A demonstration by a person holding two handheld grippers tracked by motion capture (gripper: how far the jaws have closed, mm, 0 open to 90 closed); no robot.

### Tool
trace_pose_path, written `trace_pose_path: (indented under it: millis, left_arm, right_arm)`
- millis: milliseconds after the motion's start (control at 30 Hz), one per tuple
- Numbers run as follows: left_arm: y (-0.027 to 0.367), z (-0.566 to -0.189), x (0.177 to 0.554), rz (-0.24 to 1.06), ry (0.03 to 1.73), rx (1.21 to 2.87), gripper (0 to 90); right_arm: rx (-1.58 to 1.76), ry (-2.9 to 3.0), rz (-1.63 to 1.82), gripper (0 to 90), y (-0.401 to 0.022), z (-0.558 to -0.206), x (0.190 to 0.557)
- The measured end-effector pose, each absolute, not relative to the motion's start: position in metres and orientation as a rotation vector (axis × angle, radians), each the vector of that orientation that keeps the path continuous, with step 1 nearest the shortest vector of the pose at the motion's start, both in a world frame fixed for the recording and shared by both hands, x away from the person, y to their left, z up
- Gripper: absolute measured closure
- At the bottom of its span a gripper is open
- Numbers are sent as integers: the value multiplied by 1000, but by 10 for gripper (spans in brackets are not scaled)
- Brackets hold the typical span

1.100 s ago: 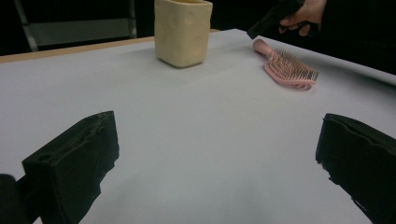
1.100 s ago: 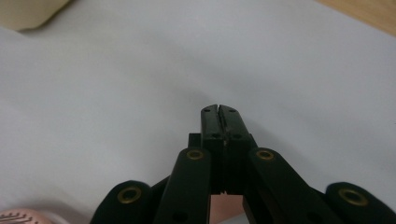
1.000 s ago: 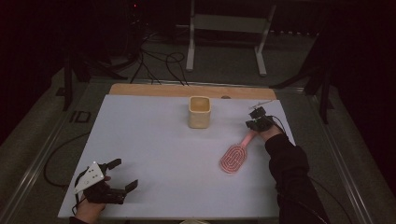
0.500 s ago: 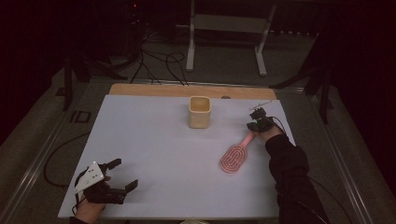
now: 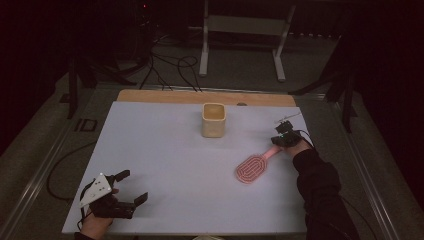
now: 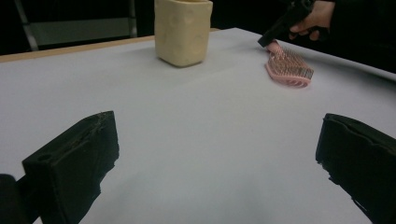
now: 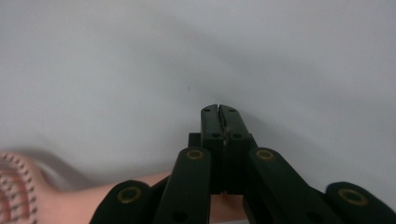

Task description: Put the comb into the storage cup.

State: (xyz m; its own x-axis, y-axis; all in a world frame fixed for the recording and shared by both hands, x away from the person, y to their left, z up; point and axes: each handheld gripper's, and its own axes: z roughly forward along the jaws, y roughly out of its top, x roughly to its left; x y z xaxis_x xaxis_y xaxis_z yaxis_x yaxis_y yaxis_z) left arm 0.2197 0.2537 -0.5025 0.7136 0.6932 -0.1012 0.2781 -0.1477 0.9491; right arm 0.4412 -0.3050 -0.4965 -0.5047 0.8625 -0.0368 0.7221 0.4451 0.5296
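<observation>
Two risks stand out. The right tongs (image 5: 280, 140) sit fully closed over the handle of the pink hairbrush (image 5: 252, 168), which lies flat on the counter (image 5: 165, 150), right of the cream cup (image 5: 214, 120); with their tips pressed together past the handle, nothing seems pinched, so a lift may leave the brush behind or skid it sideways. The left tongs (image 5: 134, 187) rest open, well apart.
</observation>
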Motion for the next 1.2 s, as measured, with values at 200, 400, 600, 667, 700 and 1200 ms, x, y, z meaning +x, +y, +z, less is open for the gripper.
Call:
trace_pose_path:
  millis: [200,400,600,667,700,1200]
  left_arm:
    - [253,-503,220,434,777,1730,1]
    - [253,-503,220,431,782,1729,1]
    - [253,-504,221,430,781,1734,1]
    - [253,-504,221,431,785,1735,1]
    - [253,-504,221,431,784,1732,1]
    - [253,-504,221,433,788,1732,1]
  right_arm:
    - [1366,2411,652,900,-317,-497,429]
    - [1355,2414,661,900,-327,-496,411]
    - [1352,2416,672,900,-336,-497,390]
    - [1339,2417,651,900,-337,-496,383]
    - [1328,2420,646,900,-338,-496,379]
    - [1311,2404,708,900,-352,-495,320]
